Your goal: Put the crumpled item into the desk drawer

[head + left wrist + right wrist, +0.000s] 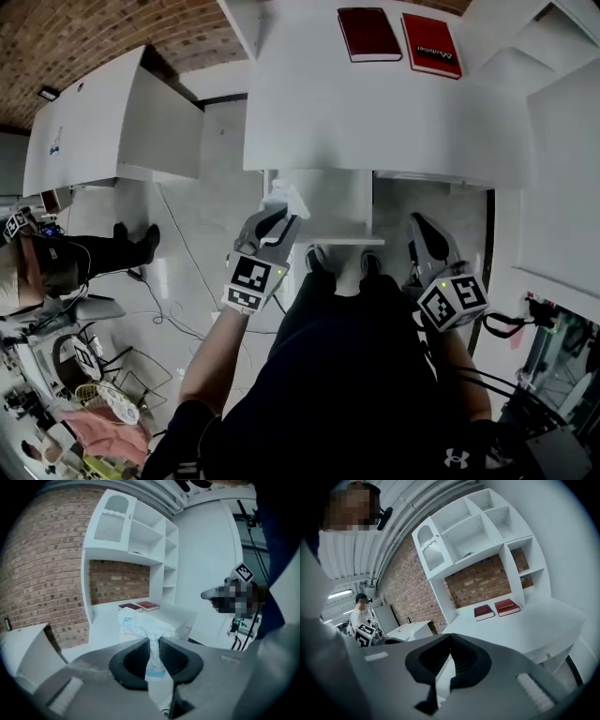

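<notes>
My left gripper (277, 217) is shut on a crumpled white plastic item (284, 197) with pale blue print. It holds the item up just below the front edge of the white desk (375, 103). In the left gripper view the crumpled item (140, 627) bulges out above the fingertips of my left gripper (153, 645), and a strip of it hangs down between the pads. A white drawer unit (328, 202) sits under the desk, right beside the item. My right gripper (419, 227) hangs to the right of it, and in its own view my right gripper (451, 639) is shut with nothing held.
Two red books (368, 34) (430, 44) lie at the back of the desk, under a white shelf unit (478, 531). A second white desk (103, 117) stands to the left, with a seated person (84, 253), floor cables (173, 323) and clutter (94, 412) nearby.
</notes>
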Demonstrator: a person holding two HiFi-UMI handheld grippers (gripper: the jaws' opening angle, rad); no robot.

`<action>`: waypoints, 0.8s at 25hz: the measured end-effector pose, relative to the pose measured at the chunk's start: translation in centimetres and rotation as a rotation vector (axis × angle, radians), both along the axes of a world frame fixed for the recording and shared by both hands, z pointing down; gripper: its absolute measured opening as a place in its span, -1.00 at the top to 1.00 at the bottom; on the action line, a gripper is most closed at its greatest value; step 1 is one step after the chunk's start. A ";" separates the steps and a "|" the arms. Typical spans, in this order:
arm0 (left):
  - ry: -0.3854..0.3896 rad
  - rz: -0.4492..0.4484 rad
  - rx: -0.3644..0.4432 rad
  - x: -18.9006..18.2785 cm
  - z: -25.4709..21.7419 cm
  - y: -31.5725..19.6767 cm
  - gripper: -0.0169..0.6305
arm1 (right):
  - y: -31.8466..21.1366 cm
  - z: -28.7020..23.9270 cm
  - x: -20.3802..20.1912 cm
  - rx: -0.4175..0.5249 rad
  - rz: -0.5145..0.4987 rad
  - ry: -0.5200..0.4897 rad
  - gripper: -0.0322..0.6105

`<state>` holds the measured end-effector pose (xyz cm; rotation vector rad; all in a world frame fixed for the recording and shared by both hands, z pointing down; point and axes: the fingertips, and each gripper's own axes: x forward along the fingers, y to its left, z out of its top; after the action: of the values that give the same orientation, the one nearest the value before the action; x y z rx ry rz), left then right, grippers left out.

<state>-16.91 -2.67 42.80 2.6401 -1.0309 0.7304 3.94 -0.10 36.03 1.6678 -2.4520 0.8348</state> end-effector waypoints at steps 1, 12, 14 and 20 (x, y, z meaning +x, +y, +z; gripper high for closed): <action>-0.025 0.042 -0.003 0.3 0.7 -0.3 0.74 | 0.2 0.3 0.1 -0.009 0.023 0.002 0.89; -0.342 0.320 -0.111 3.0 12.3 -0.7 0.74 | 0.8 5.0 2.3 -0.115 0.103 -0.032 0.89; -0.387 0.352 -0.129 3.6 14.1 -0.8 0.74 | 0.7 6.1 2.8 -0.135 0.103 -0.041 0.89; -0.503 0.448 -0.186 4.4 19.1 -0.3 0.74 | 1.4 8.6 3.4 -0.208 0.103 -0.072 0.89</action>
<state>-12.49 -2.92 61.95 2.5980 -0.4165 1.5593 7.31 1.28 44.62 1.7281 -2.2465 1.1378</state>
